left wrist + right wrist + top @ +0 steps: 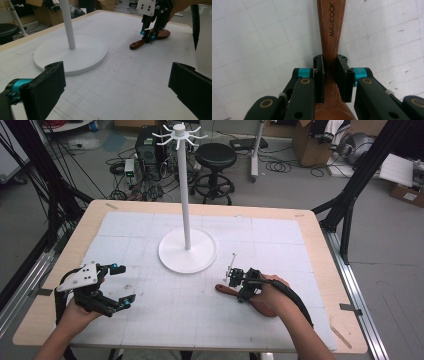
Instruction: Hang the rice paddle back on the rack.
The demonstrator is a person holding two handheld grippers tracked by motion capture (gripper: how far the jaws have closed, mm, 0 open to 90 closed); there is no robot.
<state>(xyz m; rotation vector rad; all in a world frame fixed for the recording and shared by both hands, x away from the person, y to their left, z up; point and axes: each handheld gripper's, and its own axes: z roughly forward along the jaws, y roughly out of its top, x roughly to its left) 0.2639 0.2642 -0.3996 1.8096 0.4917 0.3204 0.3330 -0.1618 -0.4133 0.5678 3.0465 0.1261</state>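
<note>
A brown wooden spoon (pixel 331 30) marked MAXCOOK lies flat on the white gridded mat (pixel 165 320), right of centre. My right gripper (pixel 330 75) points down at it, both pads pressed against the narrow neck of the handle. From above, the spoon's handle end (pixel 223 289) sticks out to the left of that gripper (pixel 245 290). My left gripper (pixel 124 285) rests near the mat's left side with its jaws wide apart and nothing between them. In the left gripper view its jaws (pixel 117 87) frame bare mat, with the spoon (pixel 137 44) and the right gripper (pixel 148 35) farther off.
A white hook stand (pixel 185 195) rises from a round base (pixel 170 257) at the mat's middle back, between the two grippers. The wooden table edge (pixel 320 235) borders the mat. A black stool (pixel 215 157), cables and boxes sit on the floor beyond.
</note>
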